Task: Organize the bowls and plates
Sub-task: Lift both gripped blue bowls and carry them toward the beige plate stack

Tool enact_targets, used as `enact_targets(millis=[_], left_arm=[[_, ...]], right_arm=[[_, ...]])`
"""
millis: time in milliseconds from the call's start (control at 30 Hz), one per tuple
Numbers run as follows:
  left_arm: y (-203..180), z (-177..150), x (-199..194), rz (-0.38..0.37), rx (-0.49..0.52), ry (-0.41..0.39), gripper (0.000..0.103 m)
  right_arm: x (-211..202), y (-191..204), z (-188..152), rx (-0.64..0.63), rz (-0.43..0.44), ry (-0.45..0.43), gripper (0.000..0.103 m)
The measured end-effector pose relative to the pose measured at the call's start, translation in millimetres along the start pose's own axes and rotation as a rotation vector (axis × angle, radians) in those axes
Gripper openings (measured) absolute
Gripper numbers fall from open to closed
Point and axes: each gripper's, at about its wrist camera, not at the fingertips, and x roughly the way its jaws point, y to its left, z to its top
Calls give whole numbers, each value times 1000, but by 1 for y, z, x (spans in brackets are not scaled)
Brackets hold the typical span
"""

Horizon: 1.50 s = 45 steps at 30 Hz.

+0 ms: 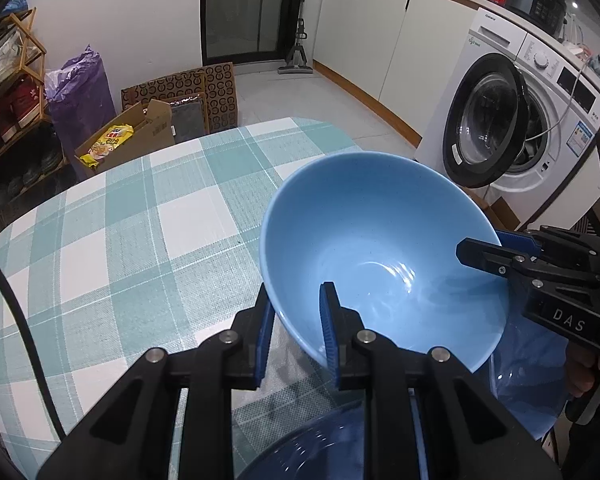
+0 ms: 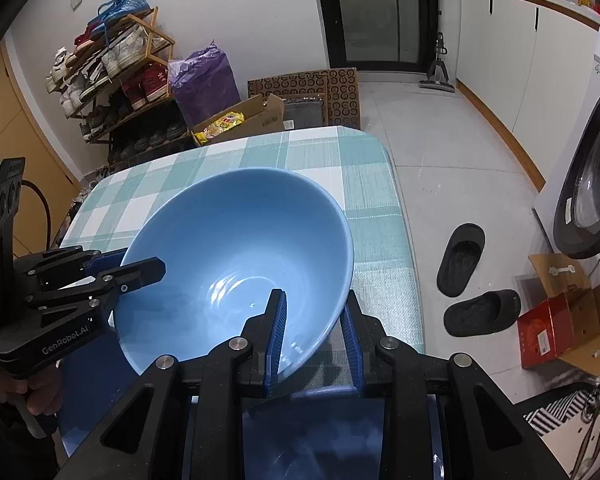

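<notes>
A light blue bowl (image 1: pixel 380 248) is held tilted above the checked table (image 1: pixel 140 220). My left gripper (image 1: pixel 296 328) has its jaws around the bowl's near rim, one finger inside and one outside. My right gripper (image 2: pixel 314 340) grips the opposite rim of the same bowl (image 2: pixel 240 248) the same way. The right gripper also shows in the left wrist view (image 1: pixel 500 256), and the left gripper shows in the right wrist view (image 2: pixel 132 270). Darker blue dishes (image 1: pixel 324 448) lie below the bowl at the near table edge, partly hidden; they also show in the right wrist view (image 2: pixel 320 432).
The table's far part bears only its teal and white cloth (image 2: pixel 300 152). A washing machine (image 1: pixel 520 120) with its door open stands to the right. Cardboard boxes (image 1: pixel 140 132), a purple bag (image 1: pixel 80 92) and a shoe rack (image 2: pixel 112 72) stand beyond the table. Black slippers (image 2: pixel 472 288) lie on the floor.
</notes>
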Motion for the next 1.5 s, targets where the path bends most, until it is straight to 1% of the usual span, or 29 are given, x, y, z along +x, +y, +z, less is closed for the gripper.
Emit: enact_targets(millis=[367,733,1133,1300,1500], left_arm=[[0,0,-29,5,-2,-62,21],[-4,-9,-69,11,3,-126,21],[-8,-33,-111,27,-1,-187,21],[-6,-48,-125,36,-9,-209,21],[-5,-69,-134,47,-19,-217,21]], right_arm=[[-30,12,3,-23,-8,-59,28],[-77,30,-5,-50,-10,-129,28],[-127,57,-30,-84,-9,-194,28],[-141,71,-44,-103,-5,-208,28],[-153,86,-68,-117,3,-228,28]])
